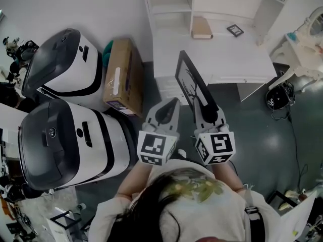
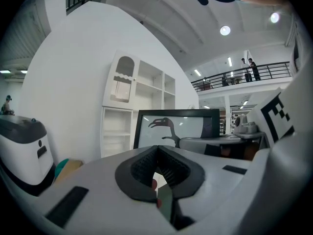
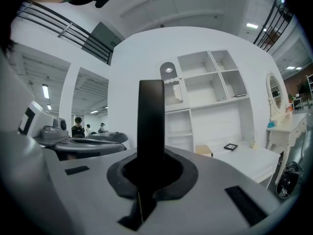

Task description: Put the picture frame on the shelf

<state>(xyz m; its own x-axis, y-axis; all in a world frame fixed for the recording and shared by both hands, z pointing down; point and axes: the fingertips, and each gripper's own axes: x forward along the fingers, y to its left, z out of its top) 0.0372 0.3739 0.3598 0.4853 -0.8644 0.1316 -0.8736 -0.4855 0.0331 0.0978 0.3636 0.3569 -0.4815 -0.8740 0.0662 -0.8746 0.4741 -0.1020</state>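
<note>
Right gripper (image 1: 203,104) is clamping the picture frame (image 1: 187,77) edge-on. Left gripper (image 1: 170,105) is idling closed, empty. Keep the frame upright while nearing the shelf (image 1: 222,49) at 12 o'clock.

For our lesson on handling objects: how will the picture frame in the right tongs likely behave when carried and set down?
The picture frame looks stiff: it stands straight out of the right tongs without sagging. Gripped only at one edge, it may pivot or slip. Being thin, it would probably tip easily if stood upright.

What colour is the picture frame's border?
Black; the picture frame shows best in the left gripper view.
</note>
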